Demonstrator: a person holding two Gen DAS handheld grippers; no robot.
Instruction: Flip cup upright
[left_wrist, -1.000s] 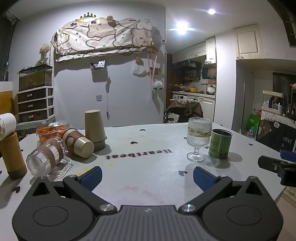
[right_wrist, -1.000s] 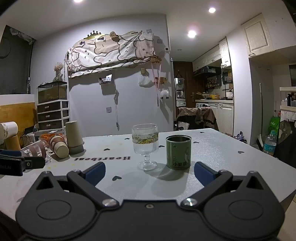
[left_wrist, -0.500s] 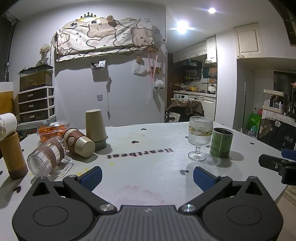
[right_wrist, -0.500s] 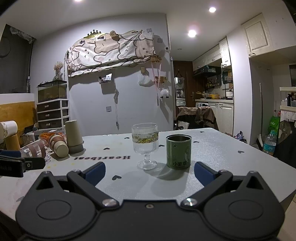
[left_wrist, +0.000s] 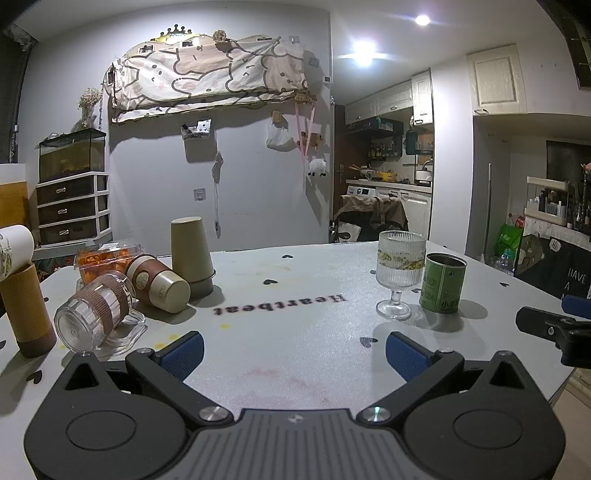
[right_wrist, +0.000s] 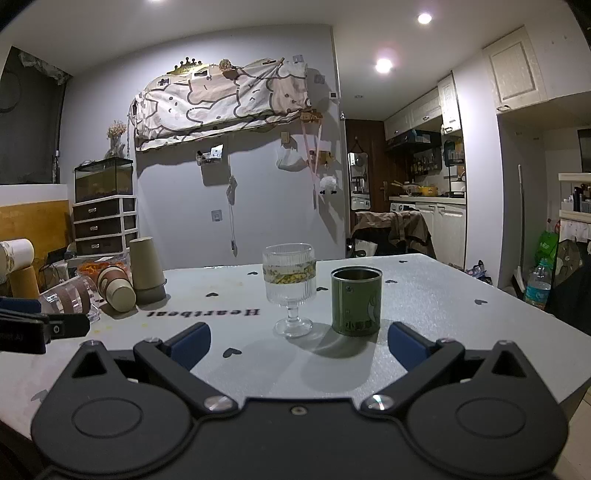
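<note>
Ribbed-sleeve glass cup (left_wrist: 96, 314) lies sideways — tan paper cup (left_wrist: 192, 254) inverted.

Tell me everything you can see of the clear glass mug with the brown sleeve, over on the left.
The clear glass mug lies on its side on the table, its thick round base facing the left wrist camera and its mouth pointing away toward the orange snack box. A ribbed brown sleeve wraps its middle; a clear handle rests flat on the tabletop. It looks empty. The tan cup lies close beside it; contact is unclear. Neither gripper touches it.
</note>
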